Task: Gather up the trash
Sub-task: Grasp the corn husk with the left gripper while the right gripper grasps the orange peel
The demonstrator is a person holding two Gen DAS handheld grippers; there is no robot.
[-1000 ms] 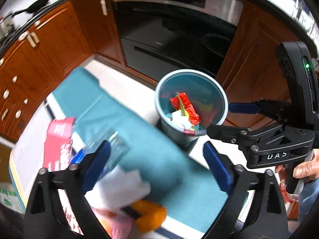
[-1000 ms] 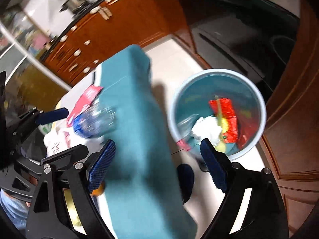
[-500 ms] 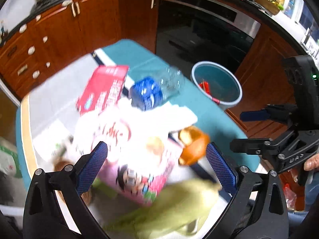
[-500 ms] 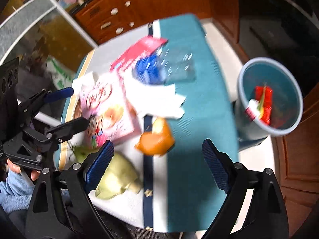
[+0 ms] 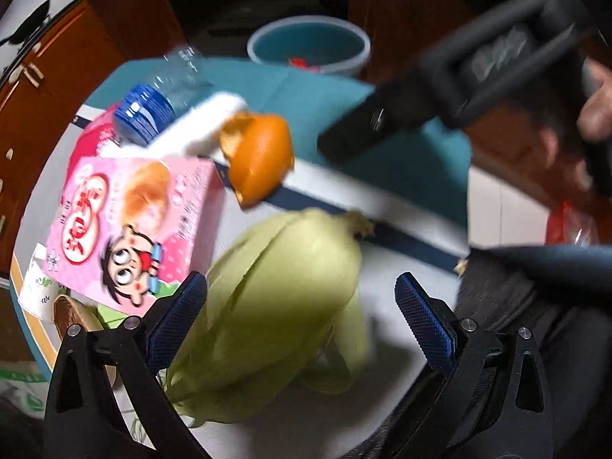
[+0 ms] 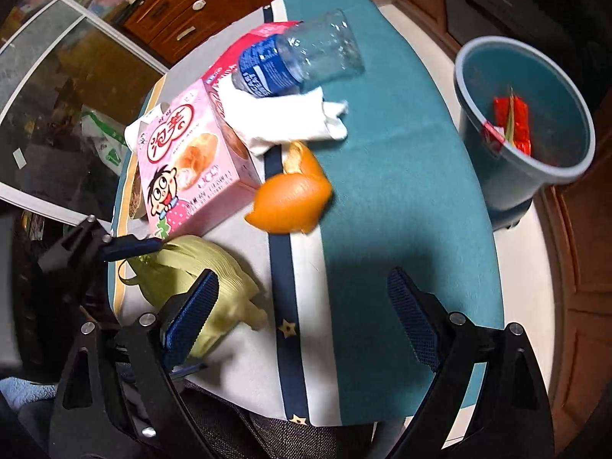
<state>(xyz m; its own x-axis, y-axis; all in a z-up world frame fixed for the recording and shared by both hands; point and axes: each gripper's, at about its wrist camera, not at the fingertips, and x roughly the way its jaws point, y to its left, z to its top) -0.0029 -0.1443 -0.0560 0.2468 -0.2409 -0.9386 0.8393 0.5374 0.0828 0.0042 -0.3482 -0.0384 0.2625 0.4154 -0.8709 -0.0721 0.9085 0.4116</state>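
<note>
Both tools now off the bin [image 6: 524,130], left tool [image 5: 302,313] gaping around corn husk [image 5: 283,306], right tool [image 6: 302,306] unclenched.

Pale green corn husk [image 5: 283,306] lies at six o'clock of the orange peel [image 6: 290,195]; a pink cartoon-printed box [image 6: 187,168] at nine; a teal, red-littered bucket [image 6: 524,103] at two.

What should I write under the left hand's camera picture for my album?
Open left gripper over green corn husks, beside an orange peel and pink snack box.
</note>
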